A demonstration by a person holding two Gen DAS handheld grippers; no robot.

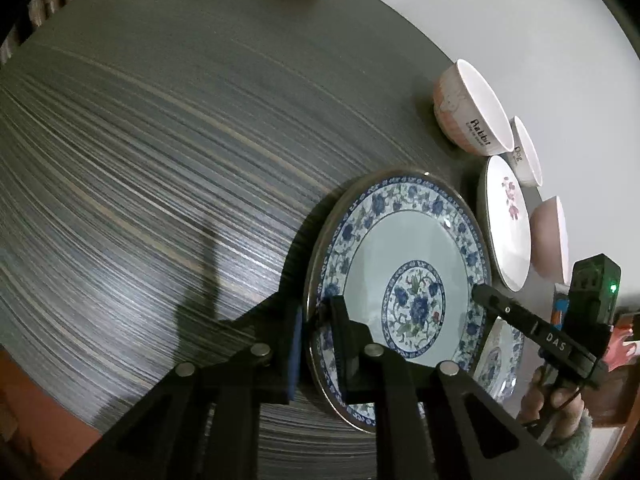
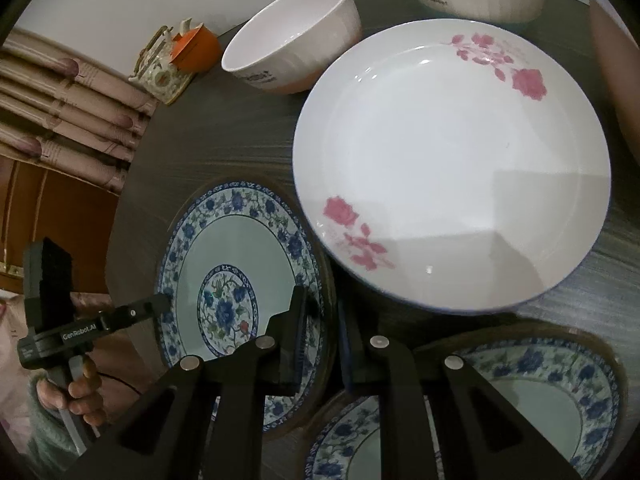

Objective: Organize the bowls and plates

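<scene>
Already the blue-flowered plate [image 1: 404, 268] was pinched at two opposite edges: the left gripper [image 1: 320, 320] clamped nearly shut on one rim, the right gripper [image 2: 320, 320] likewise on the other. It sat on the grey table [image 1: 160, 160]. Just beside that plate lay a pink-flowered plate [image 2: 452, 160], a second blue plate [image 2: 540, 392] and three bowls [image 1: 472, 108]. With such thin rim holds, uneven lifting could probably tip the plate against its neighbours.

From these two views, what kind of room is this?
Probably a home dining area: a dark wood-grain table set with patterned plates and bowls, a teapot at the far edge, and folded floral fabric beside it.
</scene>
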